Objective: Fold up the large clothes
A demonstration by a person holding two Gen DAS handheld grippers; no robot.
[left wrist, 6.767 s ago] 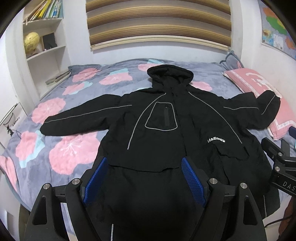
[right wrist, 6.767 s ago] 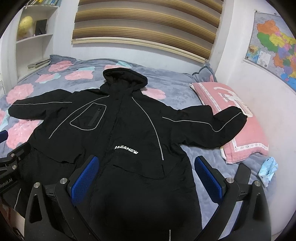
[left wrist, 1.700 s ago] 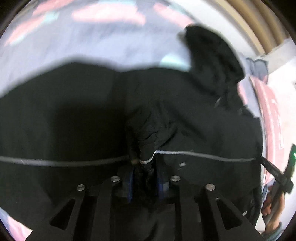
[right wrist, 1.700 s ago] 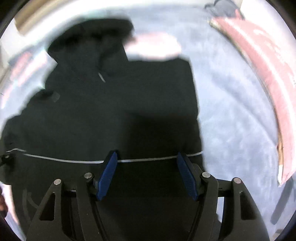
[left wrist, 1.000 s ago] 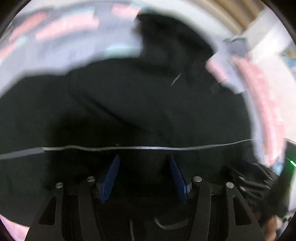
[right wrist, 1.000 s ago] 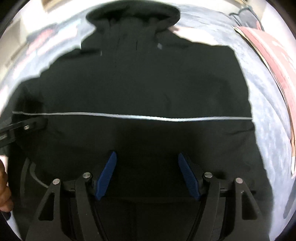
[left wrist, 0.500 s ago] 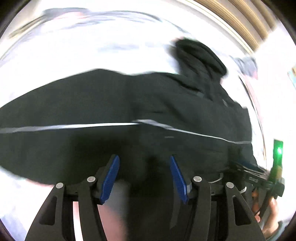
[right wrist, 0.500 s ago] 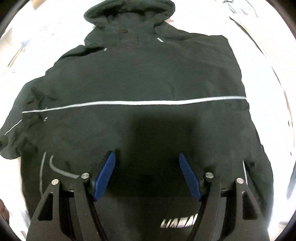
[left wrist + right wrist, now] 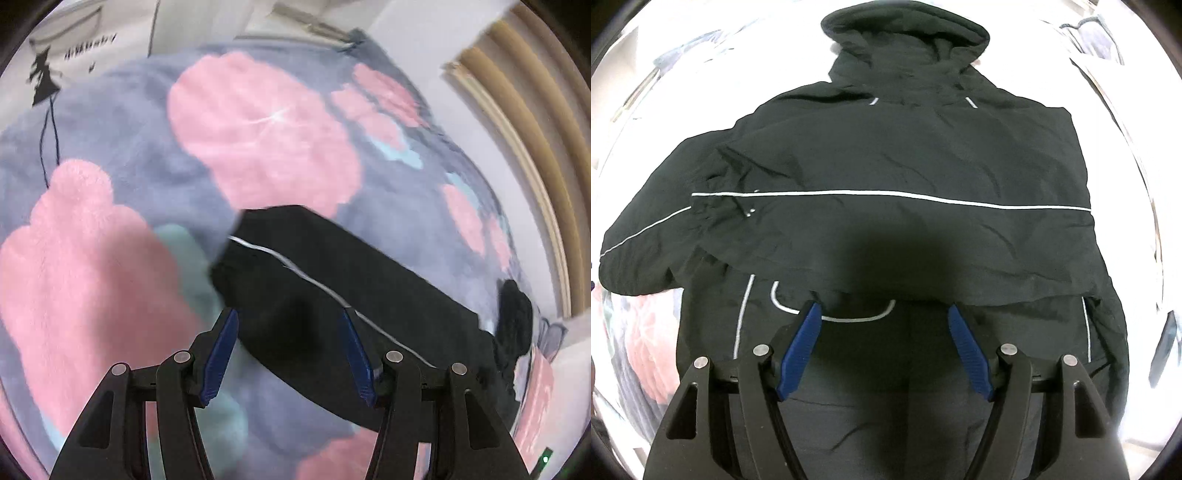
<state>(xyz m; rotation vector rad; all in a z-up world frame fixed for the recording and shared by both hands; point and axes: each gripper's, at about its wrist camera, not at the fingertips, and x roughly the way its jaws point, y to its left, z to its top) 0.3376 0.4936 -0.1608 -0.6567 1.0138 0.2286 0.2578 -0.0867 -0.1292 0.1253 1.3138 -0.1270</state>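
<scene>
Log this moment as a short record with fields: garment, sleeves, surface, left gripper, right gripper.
garment: black hooded jacket with thin white piping, lying flat, hood at the far end
sleeves: one sleeve folded across the chest; in the left wrist view a black sleeve lies out on the blanket
surface: grey plush blanket with pink flower shapes
left gripper: left gripper open, nothing between the blue pads, above the sleeve's cuff end
right gripper: right gripper open, empty, above the jacket's lower front
</scene>
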